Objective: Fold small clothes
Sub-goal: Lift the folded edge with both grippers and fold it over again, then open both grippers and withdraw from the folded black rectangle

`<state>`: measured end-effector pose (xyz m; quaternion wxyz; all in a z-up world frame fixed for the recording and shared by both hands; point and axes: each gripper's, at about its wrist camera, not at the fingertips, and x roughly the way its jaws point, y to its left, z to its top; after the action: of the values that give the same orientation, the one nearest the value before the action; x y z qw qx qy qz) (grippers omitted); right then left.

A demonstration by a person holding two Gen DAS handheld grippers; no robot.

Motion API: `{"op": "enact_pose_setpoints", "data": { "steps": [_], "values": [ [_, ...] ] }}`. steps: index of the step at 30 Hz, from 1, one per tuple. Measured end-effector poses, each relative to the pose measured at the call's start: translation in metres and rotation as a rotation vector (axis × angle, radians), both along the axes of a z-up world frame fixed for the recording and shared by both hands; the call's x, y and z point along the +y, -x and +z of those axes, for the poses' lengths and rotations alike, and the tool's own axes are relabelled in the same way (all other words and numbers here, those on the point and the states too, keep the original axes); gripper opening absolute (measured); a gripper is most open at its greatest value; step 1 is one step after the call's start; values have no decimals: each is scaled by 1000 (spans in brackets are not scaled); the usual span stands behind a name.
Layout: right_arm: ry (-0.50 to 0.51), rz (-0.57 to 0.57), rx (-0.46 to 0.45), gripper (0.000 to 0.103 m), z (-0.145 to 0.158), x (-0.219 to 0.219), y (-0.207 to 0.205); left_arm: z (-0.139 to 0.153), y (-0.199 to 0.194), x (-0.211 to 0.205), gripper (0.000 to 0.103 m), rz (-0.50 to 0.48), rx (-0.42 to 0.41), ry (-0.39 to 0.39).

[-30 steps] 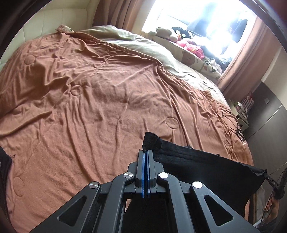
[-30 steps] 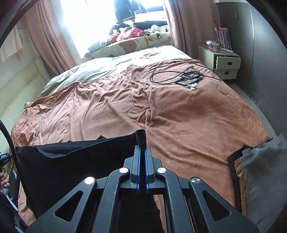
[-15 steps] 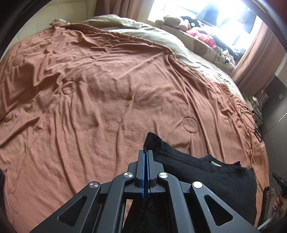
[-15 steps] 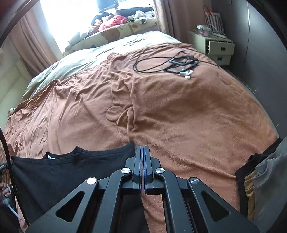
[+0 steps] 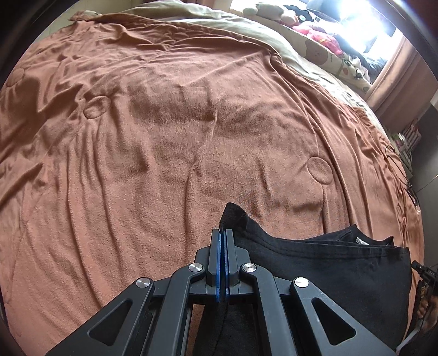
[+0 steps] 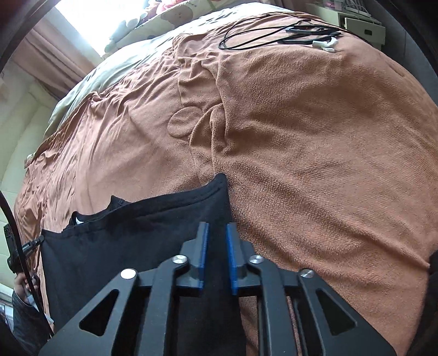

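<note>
A black T-shirt (image 5: 342, 271) is stretched low over a brown blanket (image 5: 164, 137) on a bed. My left gripper (image 5: 222, 232) is shut on one top corner of the shirt, and the corner's tip pokes up past the blue pads. In the right wrist view the same black T-shirt (image 6: 131, 235) lies with its other corner between the fingers of my right gripper (image 6: 217, 227). That gripper's jaws are opening: a gap shows between the blue pads, and the cloth lies loose in it. The neckline with a white label (image 5: 362, 241) shows along the shirt's top edge.
Black cables and a white charger (image 6: 309, 35) lie on the blanket at the far right. Beige bedding (image 5: 246, 30) and soft toys (image 5: 314, 30) sit by the bright window. A bedside cabinet (image 6: 361, 24) stands beyond the bed. A person's hand (image 6: 20, 287) shows at the left edge.
Both grippers have come down toward the blanket with the shirt, which now rests lower. The right gripper's pads, pressed together before, have parted. The left gripper stays closed on its corner.
</note>
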<state>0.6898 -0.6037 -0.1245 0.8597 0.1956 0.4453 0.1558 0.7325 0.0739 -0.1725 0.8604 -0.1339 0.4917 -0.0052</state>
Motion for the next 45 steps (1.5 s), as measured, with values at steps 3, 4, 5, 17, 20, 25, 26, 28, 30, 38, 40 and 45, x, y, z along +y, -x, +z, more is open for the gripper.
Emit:
{"op": "enact_pose_setpoints", "data": {
  "steps": [3, 4, 5, 17, 20, 25, 26, 28, 30, 38, 40, 45],
  "values": [
    [-17, 2, -16, 58, -1, 3, -6, -2, 0, 1, 1, -1, 3, 0],
    [-10, -1, -14, 58, -4, 5, -5, -2, 0, 1, 1, -2, 4, 0],
    [0, -8, -10, 58, -5, 6, -9, -3, 0, 2, 1, -3, 4, 0],
    [65, -18, -46, 0, -8, 19, -14, 3, 2, 2, 1, 4, -8, 17],
    [89, -52, -90, 0, 7, 13, 0, 14, 4, 2, 1, 1, -34, 36],
    [134, -99, -152, 0, 29, 12, 16, 25, -5, -7, 1, -4, -51, 38],
    [140, -109, -156, 0, 31, 12, 16, 25, -8, -9, 1, -4, -52, 36],
    [154, -122, -153, 0, 33, 11, 16, 23, -15, -13, 1, -3, -49, 36],
    [165, -126, -134, 0, 30, 11, 13, 18, -23, -17, 1, -4, -42, 22],
    [195, -132, -7, 0, -10, 21, -20, -27, -54, -29, 1, 22, 36, -46],
    [187, -136, 19, 0, -17, 22, -28, -35, -58, -30, 1, 34, 51, -56],
    [190, -147, 35, 0, -20, 23, -35, -46, -65, -33, 1, 48, 65, -87]
  ]
}}
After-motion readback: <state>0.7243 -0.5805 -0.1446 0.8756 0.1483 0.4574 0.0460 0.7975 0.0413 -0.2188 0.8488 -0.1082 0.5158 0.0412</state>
